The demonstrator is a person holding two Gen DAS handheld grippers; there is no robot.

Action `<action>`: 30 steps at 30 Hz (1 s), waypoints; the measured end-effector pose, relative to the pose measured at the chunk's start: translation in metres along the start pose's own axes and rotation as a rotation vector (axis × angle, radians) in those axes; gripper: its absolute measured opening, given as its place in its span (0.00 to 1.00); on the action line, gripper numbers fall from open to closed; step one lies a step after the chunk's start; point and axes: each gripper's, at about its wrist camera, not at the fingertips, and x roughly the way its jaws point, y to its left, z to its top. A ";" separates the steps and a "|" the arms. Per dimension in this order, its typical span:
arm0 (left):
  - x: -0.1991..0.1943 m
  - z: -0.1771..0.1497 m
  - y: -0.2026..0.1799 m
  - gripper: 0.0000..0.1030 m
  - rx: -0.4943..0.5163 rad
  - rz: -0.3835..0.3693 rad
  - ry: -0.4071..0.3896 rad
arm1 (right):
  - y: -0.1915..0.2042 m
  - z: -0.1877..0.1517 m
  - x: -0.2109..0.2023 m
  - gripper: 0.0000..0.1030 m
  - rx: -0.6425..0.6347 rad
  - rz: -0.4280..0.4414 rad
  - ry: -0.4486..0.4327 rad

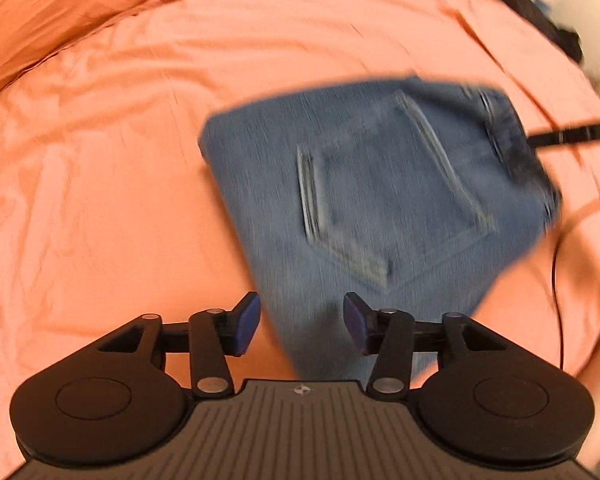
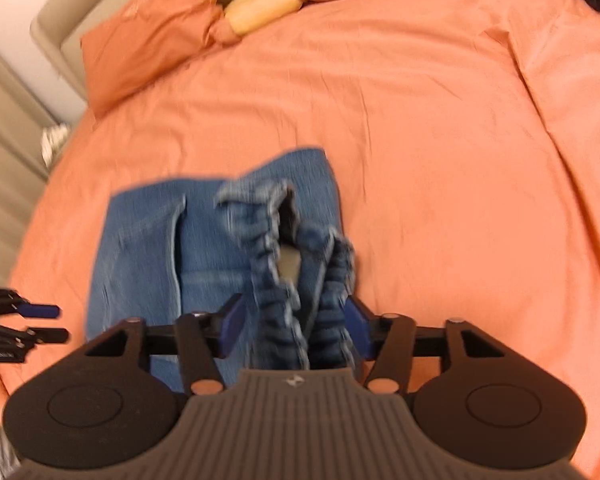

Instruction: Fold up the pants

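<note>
Right wrist view, folded jeans laid on orange bedspread, pillows beyond jeans, bunched waistband between parted right gripper pads, unpinched, left gripper parted, empty.

pants: blue denim cloth, matt, pale stitched seams
bedsheet: orange woven cloth, creased, faint sheen
pillows: same orange cloth
left gripper: matt black plastic, blue pads, small metal pins

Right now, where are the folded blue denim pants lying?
The folded blue denim pants lie on the orange bedsheet, near its front edge, with the bunched waistband between the right gripper fingers; orange pillows sit far behind.
</note>
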 end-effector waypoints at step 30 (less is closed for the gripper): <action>0.025 0.027 0.050 0.36 -0.289 -0.041 -0.243 | 0.002 0.043 0.063 0.12 -0.025 -0.087 -0.013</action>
